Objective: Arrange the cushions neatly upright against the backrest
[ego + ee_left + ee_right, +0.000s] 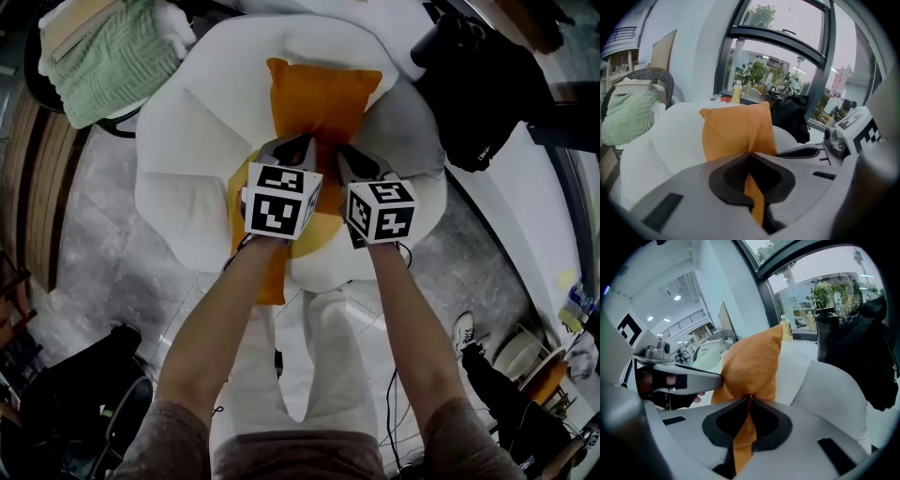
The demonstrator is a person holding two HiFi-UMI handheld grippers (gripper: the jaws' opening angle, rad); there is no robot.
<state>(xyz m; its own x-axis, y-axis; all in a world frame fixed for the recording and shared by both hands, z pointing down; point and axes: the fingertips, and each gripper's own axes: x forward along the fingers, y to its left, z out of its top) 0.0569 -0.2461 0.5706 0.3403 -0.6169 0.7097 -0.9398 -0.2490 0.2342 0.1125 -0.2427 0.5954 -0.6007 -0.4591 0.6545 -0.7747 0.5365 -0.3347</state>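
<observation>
Forearms (211, 347) reach out from the bottom of the head view, each ending in a marker cube.

- **Left gripper** (750, 155): its jaws are pressed fully together on a thin fold of orange fabric, and a strip of the fabric runs back between the pads.
- **Right gripper** (749, 398): just beside the left one, its jaws are nearly together on a slightly thicker fold of the same fabric.
- **Cushion** (324, 94): both pinches sit close together at its lower edge. It stands on the white chair (183, 150) with its top corners up and its back toward the backrest (309, 37). I cannot tell whether it actually touches the backrest.
- **Second cushion** (270, 274): it lies low at the seat's front left, partly under the left gripper, and is not yet stood up.

Likely risks:

1. Both grips hold only cloth, not stuffing. A hard pull could slide the fold out of the jaws, or stretch the cover while the body stays where it is.
2. With the 2 pinches so close together, the cushion's sides are unsupported. Uneven pushing could twist it or tip a corner sideways.
3. The seat looks soft and rounded. If the cushion is let go before it leans properly on the backrest, it may flop forward.
4. The second cushion seems to overhang the front, so a nudge from an arm could send it off the chair.
</observation>
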